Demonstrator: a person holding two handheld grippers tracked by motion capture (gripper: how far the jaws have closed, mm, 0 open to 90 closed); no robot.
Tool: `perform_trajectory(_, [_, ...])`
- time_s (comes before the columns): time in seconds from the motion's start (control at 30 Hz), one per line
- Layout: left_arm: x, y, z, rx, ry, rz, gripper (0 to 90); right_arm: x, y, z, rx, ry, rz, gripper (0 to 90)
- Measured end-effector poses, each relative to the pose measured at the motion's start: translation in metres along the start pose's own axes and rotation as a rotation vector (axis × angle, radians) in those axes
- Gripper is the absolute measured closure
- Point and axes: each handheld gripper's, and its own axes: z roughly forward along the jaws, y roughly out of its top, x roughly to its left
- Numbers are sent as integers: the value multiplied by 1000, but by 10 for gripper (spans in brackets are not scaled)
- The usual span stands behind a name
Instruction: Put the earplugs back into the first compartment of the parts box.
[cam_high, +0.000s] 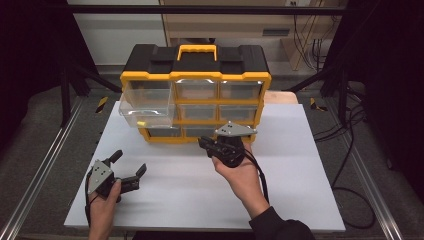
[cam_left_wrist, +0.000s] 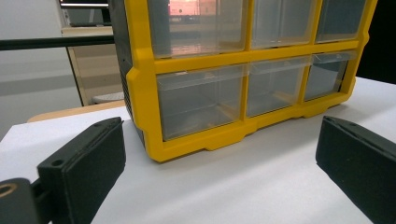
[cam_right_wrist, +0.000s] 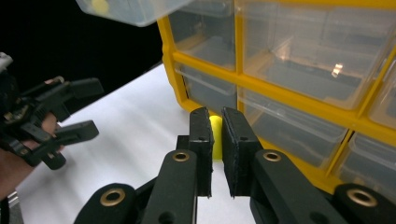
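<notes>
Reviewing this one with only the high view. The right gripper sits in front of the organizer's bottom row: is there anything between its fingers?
Observer: Yes. In the right gripper view, the right gripper is shut on a small yellow piece, pinched at the fingertips.
Operator: And where does the left gripper point?
Observer: The left gripper view looks at the organizer, at its bottom left corner, between the left gripper's wide-open fingers.

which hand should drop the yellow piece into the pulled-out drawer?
Right. The right gripper already pinches the small yellow piece and sits at the organizer front, near the open top-left drawer. The left gripper hangs open, holding nothing, nearer the person on the white board.
</notes>
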Motion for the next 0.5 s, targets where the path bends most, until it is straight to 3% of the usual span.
perform_trajectory(0.5, [0,0,0,-3,-5,-3,13,-3,21,-13,-56,8,22,831])
